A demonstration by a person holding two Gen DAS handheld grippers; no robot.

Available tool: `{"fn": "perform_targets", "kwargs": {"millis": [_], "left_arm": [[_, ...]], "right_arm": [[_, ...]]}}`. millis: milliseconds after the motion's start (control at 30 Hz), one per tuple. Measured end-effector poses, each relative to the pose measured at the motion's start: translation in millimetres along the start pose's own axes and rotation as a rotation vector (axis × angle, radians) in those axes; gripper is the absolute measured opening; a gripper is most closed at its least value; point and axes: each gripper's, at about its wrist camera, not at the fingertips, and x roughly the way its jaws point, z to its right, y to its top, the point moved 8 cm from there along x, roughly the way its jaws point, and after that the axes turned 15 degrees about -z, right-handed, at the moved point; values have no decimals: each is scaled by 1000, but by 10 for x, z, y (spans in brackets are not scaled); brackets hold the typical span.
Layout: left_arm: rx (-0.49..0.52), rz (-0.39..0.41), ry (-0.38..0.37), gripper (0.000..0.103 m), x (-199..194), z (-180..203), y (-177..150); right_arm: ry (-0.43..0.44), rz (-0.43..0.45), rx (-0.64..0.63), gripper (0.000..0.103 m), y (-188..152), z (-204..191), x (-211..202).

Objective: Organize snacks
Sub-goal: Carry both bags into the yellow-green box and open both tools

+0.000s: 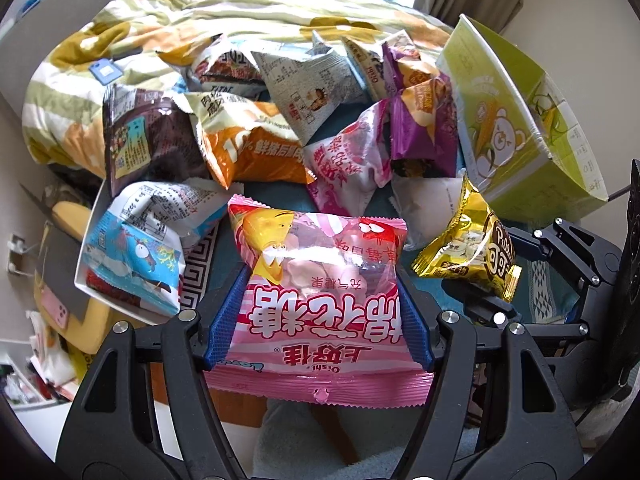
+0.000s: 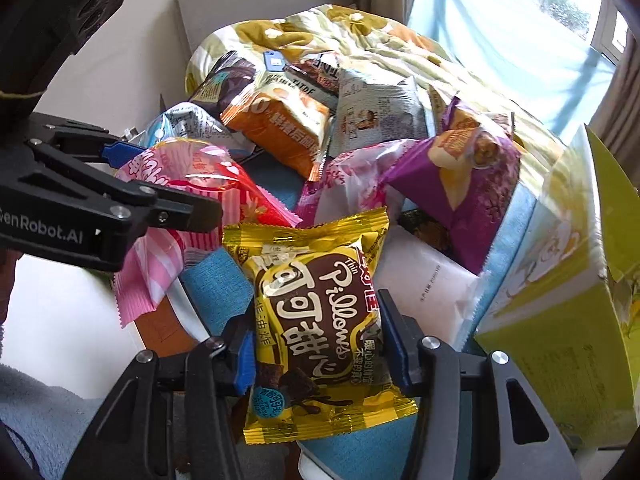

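Two claws are busy at once, each closed on a snack bag, over a heap of packets spread across a blue cloth at the foot of a bed

Largest thing in view is the flowered quilt bunched up behind the heap. Next comes the green box with a cartoon bear and corn cob on it, tilted on edge at the right of the pile, its opening facing up and away. It looks the likeliest place to put snacks, though that is a guess

Then the loose bags: an orange bag, a purple bag, a dark brown bag, a grey printed bag and a blue and white bag lying in a white tray at the left

The left claw pinches the pink marshmallow bag by both sides, its blue pads pressed into the lower half; the bag's long axis runs straight forward, away from the camera. The right claw is shut on the yellow bag the same way, gripping its lower half, with the bag pointing forward and up

The move ahead turns on this: the green box sits just right of the yellow bag, so the right hand is clearly nearer it, while the pink bag would have to cross over the yellow one to get there
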Motion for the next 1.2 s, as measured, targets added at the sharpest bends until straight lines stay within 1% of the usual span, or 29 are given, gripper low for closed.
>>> {"fn": "perform_targets", "kwargs": {"millis": [167,300,433,600,700,833,967,1067,1200], "left_arm": [[44,66,-4,66,-353,236,92],[91,136,13,66,-658,487,261],[123,204,18,66,-926,785,476],[155,278,5,66,-1136,1219,814],[185,306,-10,66,-1198,1522,1033],[245,322,-20,66,-1214,1935,1357],[291,318,-28,66,-1122,2295,1756],[312,294,-32,66,-961,2525,2091],[331,232,-25,66,-604,2767,2538]], "right_arm": [[-29,53,87,48,-28,212,-357],[-65,106,125,48,-48,366,-689],[-82,166,173,48,-63,581,-1070],[-130,228,247,48,-108,1012,-1536],[-153,265,301,48,-160,1328,-1784],[-198,291,377,48,-187,1779,-2012],[-212,284,480,48,-196,2250,-2095],[-212,271,562,48,-203,2600,-2067],[-215,234,657,48,-207,3032,-1963]]}}
